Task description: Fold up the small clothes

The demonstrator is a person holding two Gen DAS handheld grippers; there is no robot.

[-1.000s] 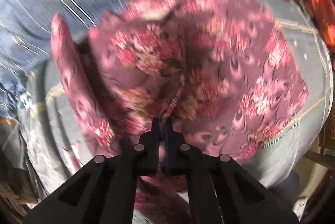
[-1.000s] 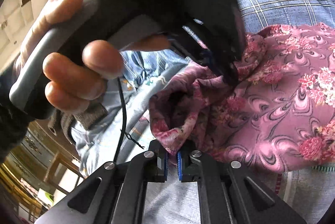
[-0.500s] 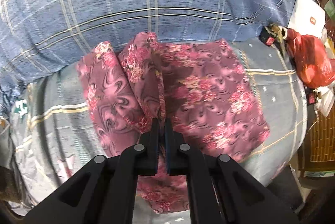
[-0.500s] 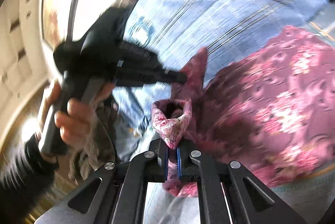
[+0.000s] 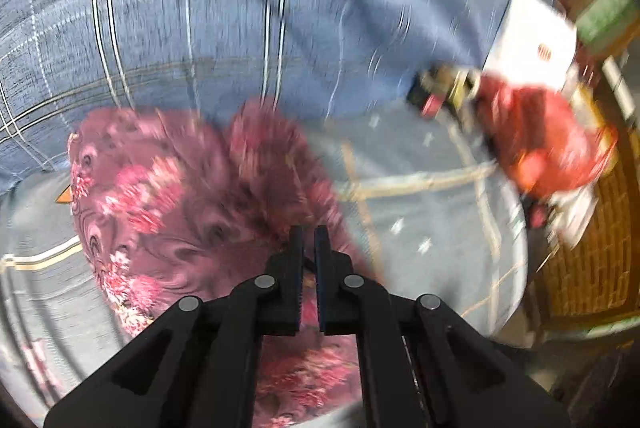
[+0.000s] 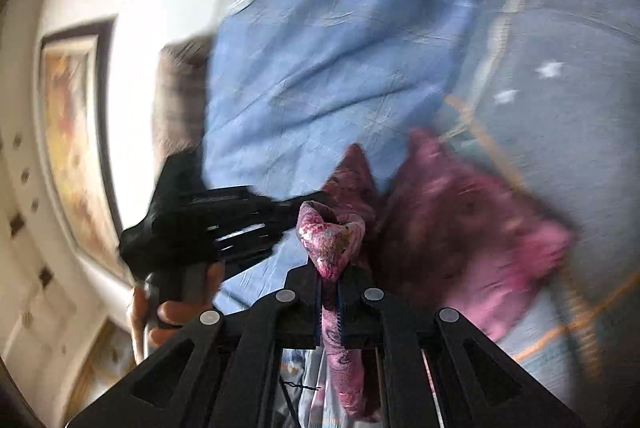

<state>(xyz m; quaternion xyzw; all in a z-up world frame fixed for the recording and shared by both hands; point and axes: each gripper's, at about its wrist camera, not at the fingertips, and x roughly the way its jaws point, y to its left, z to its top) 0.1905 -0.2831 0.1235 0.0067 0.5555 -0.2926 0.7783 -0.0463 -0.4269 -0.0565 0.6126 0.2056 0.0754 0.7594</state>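
Note:
A small purple garment with pink flowers (image 5: 168, 203) hangs and bunches over the grey bed sheet (image 5: 420, 211); it also shows in the right wrist view (image 6: 460, 240). My left gripper (image 5: 309, 240) is shut on an edge of it, the cloth trailing below the fingers. My right gripper (image 6: 330, 278) is shut on another rolled edge of the garment, which sticks up between its fingers. The left gripper shows in the right wrist view (image 6: 304, 205), held by a hand, just left of the cloth. Both views are blurred.
A blue plaid quilt (image 5: 240, 7) lies behind the garment. A red bag (image 5: 552, 151), a white box (image 5: 532, 39) and keys (image 5: 440, 87) sit at the bed's right. A wicker piece (image 5: 592, 252) stands beside the bed. A framed picture (image 6: 72, 131) hangs on the wall.
Both grippers lifted and swung the garment rightwards; it went from spread flat on the bed to gathered and hanging. Both stayed shut on it.

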